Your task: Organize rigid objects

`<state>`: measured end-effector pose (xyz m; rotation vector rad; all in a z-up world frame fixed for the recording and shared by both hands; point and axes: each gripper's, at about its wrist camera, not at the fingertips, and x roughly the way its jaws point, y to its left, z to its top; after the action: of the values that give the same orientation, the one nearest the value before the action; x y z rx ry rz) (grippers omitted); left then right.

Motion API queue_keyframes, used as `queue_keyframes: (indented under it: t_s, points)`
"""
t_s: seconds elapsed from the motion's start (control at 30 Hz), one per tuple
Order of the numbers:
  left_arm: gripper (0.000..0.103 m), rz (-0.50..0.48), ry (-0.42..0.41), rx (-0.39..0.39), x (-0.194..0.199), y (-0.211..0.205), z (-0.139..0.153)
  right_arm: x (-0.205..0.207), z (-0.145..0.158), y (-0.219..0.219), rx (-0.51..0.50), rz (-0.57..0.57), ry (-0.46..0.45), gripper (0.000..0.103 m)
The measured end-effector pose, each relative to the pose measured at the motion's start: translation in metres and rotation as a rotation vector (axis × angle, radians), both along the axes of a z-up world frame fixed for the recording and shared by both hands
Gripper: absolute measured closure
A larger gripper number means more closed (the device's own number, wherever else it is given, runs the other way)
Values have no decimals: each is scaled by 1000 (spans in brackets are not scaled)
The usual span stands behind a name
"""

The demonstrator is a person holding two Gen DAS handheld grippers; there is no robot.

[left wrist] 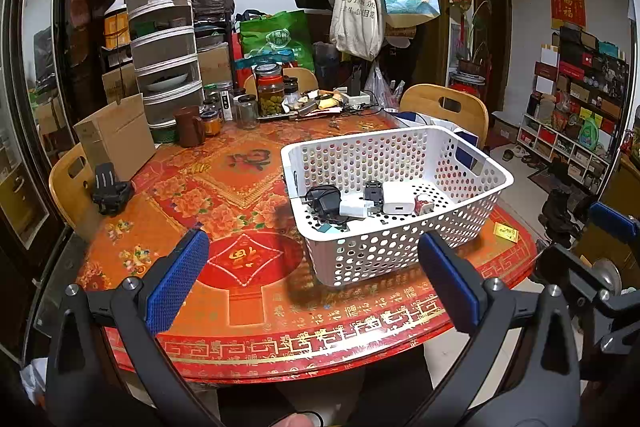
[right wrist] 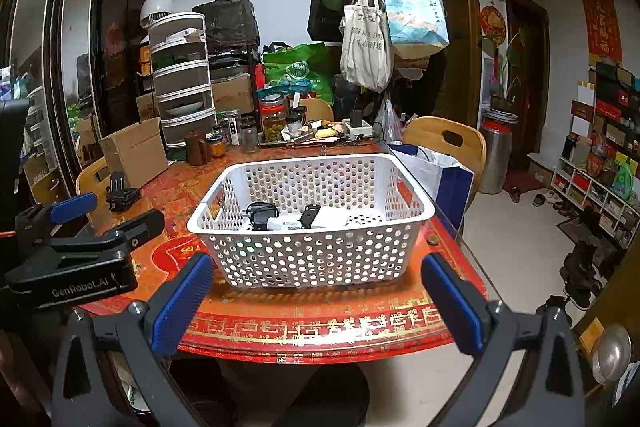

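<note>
Nearest the cameras, both grippers hang off the front edge of the bench [left wrist: 256, 311], jaws spread wide, nothing btwn the blue pads. The left gripper [left wrist: 312, 279] looks at bare tablecloth w/ the basket off to its right; the right gripper [right wrist: 316, 295] is lined up almost square on the basket's front wall. The left unit also shows in the right wrist view as a black clamp body at left, raised above the bench's left side.

Next out: the white perforated basket [right wrist: 312, 259] sits on the bench near the front-right edge. Inside, on its floor, lie the rigid items: a black charger w/ cord [left wrist: 323, 201], a white adapter [left wrist: 400, 203], a small black part [left wrist: 373, 190], and a small red-and-white piece [left wrist: 424, 205], all bunched along the near half. So the sorting looks largely done; outside the basket only a small yellow tag [left wrist: 506, 231] lies right of it, and a black clip-like stand [left wrist: 110, 189] sits at far left by a cardboard box [left wrist: 116, 137].

Farther back: jars [left wrist: 270, 89], a brown mug [left wrist: 188, 125], clutter.

Risks, as a guess: the basket is light and close to the edge, so a nudge from the right gripper could slide it off. Reaching for the stand, the left gripper could bump the box. The thin tag may slip from wide pads.
</note>
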<state>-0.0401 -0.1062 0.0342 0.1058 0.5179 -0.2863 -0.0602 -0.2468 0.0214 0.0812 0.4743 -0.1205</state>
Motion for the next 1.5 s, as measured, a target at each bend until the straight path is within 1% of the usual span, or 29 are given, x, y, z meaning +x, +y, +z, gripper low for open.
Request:
queue_keyframes:
  t_s: [0.23,1.5]
  points:
    - [0,-9,17,7,2,-1,-2,-1,2,1,1,4,-6,0]
    - [0,-37,25,22,0,-14,-7,-2,6,-1,-5,-1,-11,0]
